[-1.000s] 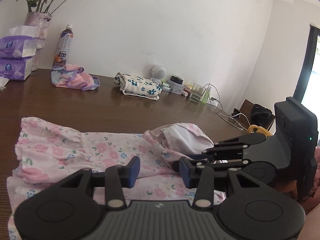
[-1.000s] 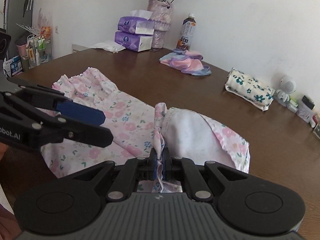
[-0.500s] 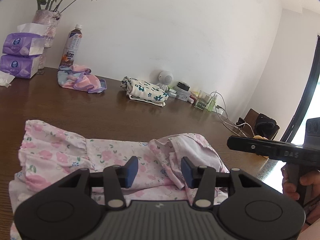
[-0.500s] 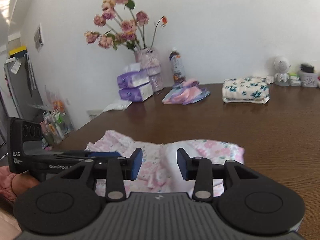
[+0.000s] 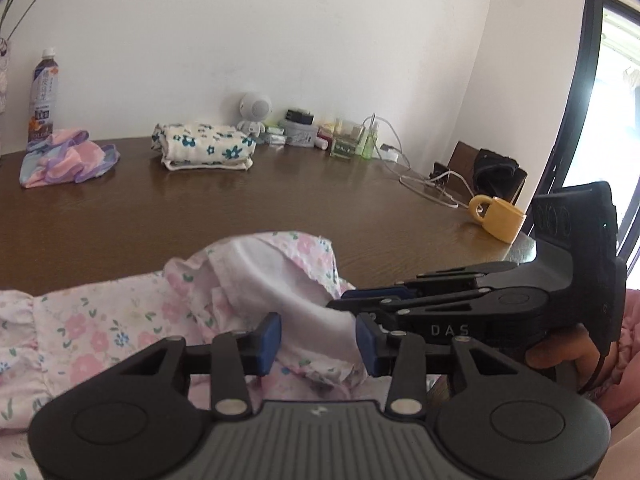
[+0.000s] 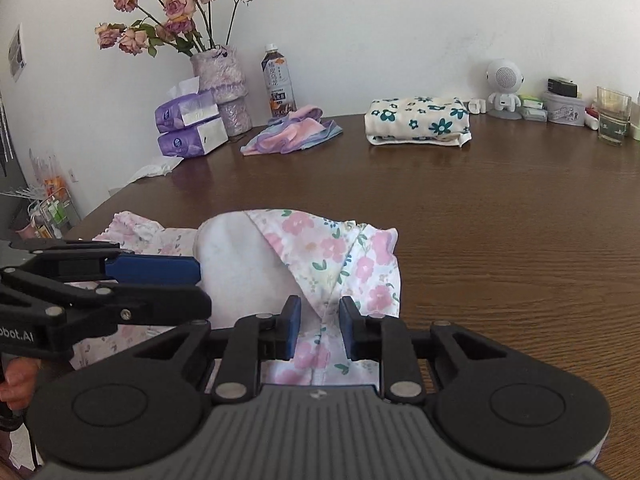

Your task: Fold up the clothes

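While the pink floral garment (image 6: 304, 256) lay on the near edge of the surface (image 6: 500, 208), stretching leftward, both the left tongs (image 5: 318, 338) and right tongs (image 6: 319, 326) were closing unclamped around its folded right end.

Daylight from the blown-out glass door (image 5: 616, 120) lit both views brightly; fisheye edges curved, corners vignetted.

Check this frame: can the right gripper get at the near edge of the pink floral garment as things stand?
Probably yes. The right gripper has its closing jaws astride the pink floral garment, with cloth between them. The left gripper sits alongside, not across.
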A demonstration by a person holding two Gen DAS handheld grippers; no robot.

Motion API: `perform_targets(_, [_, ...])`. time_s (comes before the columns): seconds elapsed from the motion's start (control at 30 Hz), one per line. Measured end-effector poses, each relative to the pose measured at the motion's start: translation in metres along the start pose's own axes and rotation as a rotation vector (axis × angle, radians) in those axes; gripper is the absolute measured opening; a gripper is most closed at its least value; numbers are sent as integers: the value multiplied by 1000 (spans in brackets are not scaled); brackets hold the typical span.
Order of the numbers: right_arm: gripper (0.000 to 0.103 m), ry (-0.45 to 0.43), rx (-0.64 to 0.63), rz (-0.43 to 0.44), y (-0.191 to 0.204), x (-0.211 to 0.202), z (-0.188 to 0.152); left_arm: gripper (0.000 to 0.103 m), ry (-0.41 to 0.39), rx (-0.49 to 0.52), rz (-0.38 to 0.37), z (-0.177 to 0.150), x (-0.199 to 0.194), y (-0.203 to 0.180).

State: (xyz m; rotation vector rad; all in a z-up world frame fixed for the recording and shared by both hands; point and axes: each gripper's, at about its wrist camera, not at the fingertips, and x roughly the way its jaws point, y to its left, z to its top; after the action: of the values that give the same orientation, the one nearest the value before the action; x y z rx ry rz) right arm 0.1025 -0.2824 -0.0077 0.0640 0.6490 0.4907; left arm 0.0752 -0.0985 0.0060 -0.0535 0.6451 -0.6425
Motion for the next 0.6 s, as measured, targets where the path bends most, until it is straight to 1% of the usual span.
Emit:
perform_targets(0.1, [22,-1,23,22,-5,0,-4,39,26,-8,8,-4,2,3])
perform_targets(0.13, [22,-13,36,35,-7,-4,-4,39,17,-6,3,-2,-1,3])
perform_targets(0.17, [22,-34,49,50,-9,-8,-2,39,4,-2,-4,0,-4,3])
perform_targets(0.23, [22,-84,53,58,-12,-17,5,39,-48,1,-13,11,-14,2])
perform_targets(0.3, [22,-122,30,35,-14,-21,15,39,-91,9,9,23,-15,1])
perform_targets(0.37, [22,-118,18,17,-16,-13,25,39,-117,17,42,35,-10,1])
perform_targets(0.43, [22,-106,8,1,-17,-4,34,39,-105,0,72,42,2,6])
perform_targets(0.5, [22,-82,1,3,-19,9,39,37,-67,-29,79,40,13,14])
perform_targets(0.6, [22,-45,-6,14,-16,23,36,36,-8,-73,81,34,28,26])
